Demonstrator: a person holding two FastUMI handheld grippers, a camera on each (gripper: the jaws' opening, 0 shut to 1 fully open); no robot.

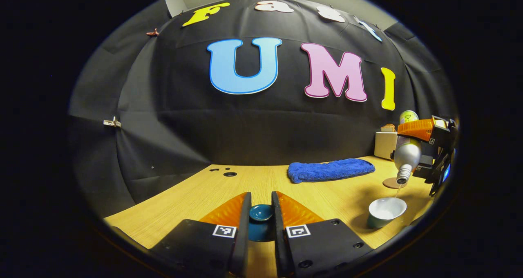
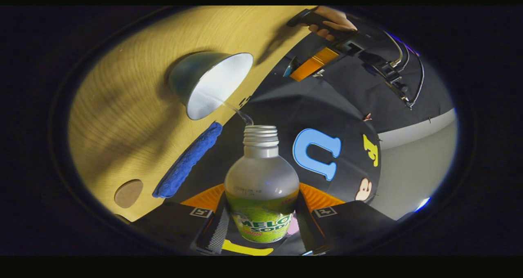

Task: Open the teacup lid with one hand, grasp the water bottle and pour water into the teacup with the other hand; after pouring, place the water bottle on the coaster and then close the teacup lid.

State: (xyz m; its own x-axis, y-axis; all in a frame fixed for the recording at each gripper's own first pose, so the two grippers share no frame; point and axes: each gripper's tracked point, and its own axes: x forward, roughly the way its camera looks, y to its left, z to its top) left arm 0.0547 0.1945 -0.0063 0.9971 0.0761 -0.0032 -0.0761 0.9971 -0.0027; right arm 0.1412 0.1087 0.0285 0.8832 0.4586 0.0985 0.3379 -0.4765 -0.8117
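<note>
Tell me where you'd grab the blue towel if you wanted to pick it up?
Judging by its pose, grab the blue towel across its narrow middle, coming down from above. It lies flat and long on the table, so the hand-held gripper's fingers can likely straddle its width there.

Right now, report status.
Left gripper shut on lid. Right gripper shut on bottle, tipped, water streaming into open teacup. Coaster free.

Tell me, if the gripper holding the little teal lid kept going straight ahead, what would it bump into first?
Probably nothing nearby: past the left gripper and its lid lies bare table, then the booth's cloth wall. Depth is hard to judge.
</note>
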